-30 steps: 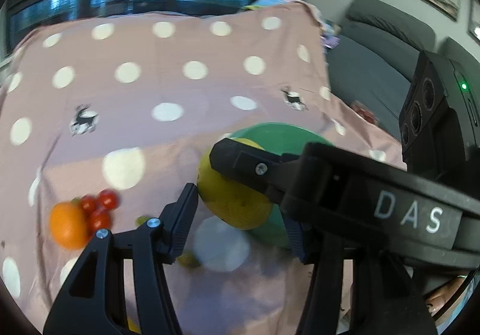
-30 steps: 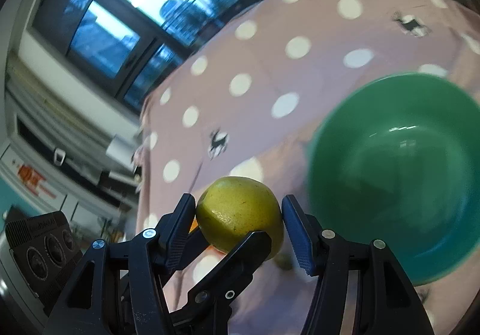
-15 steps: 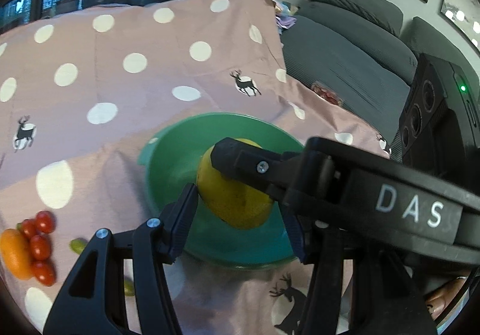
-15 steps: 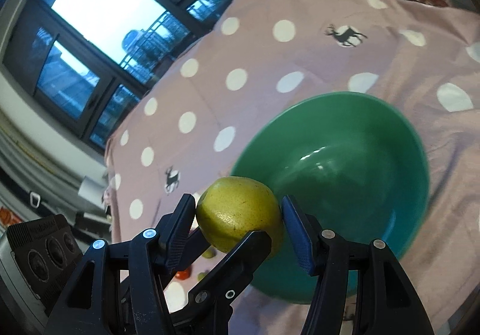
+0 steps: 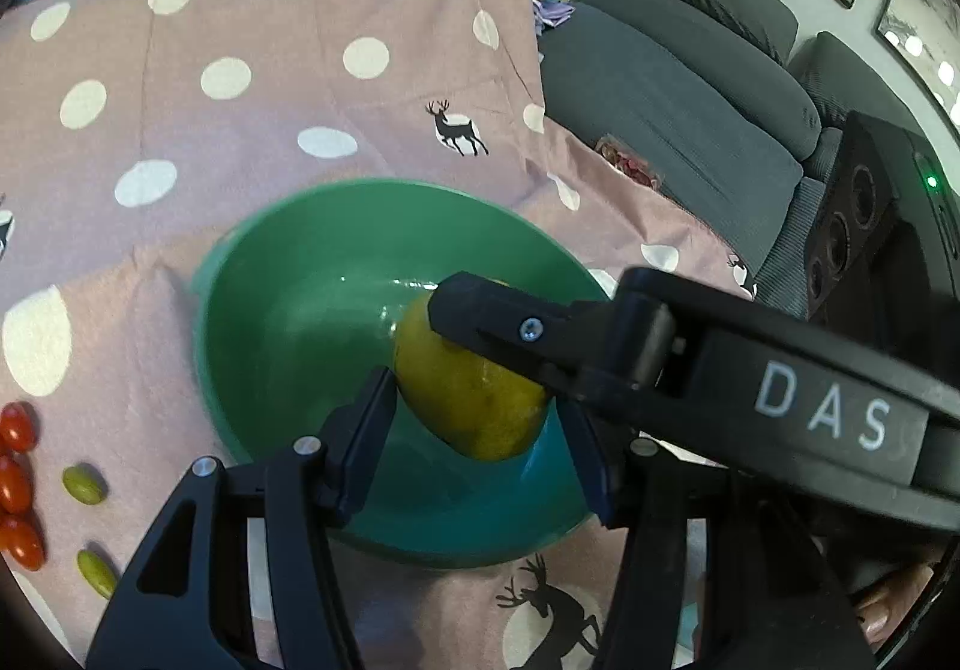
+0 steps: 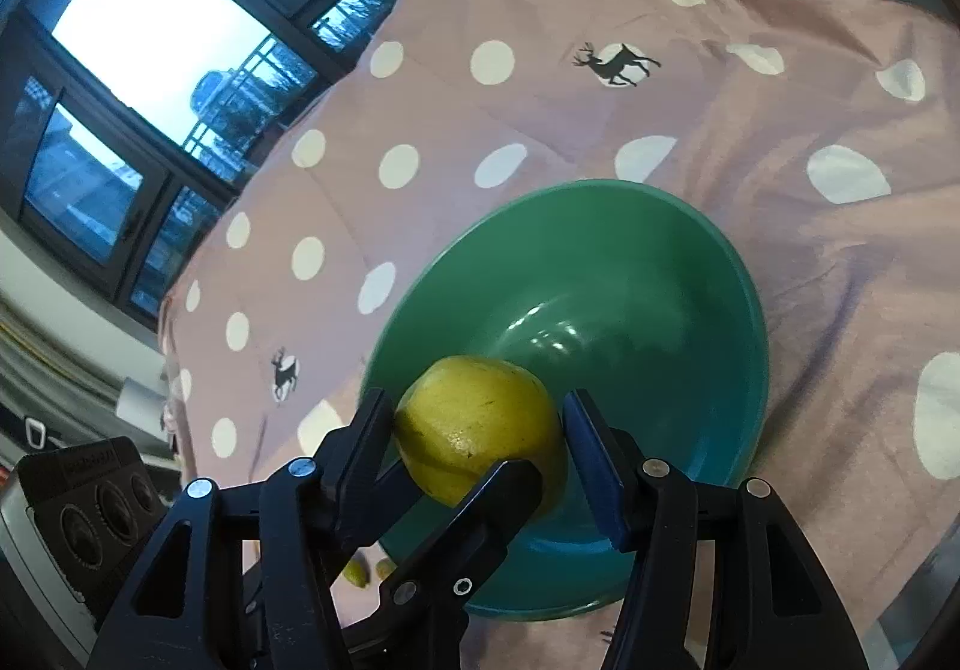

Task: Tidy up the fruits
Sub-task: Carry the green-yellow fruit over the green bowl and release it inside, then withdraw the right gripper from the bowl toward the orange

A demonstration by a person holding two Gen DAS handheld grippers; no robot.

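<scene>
Both hand-held grippers — left [image 5: 480, 433] and right [image 6: 477, 445] — clench one yellow-green fruit [image 6: 474, 421] above the green bowl [image 6: 660, 274] on the spotted cloth [image 5: 240, 117].

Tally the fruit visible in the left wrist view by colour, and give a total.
Yellow-green: 1, the large fruit held over the green bowl
Red: 3, small tomatoes at the left edge
Pale green: 2, small oval fruits on the cloth
Total: 6

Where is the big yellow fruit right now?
The yellow fruit is held up between both grippers, the left gripper and the right gripper, just above the green bowl in the middle of both views.
</scene>
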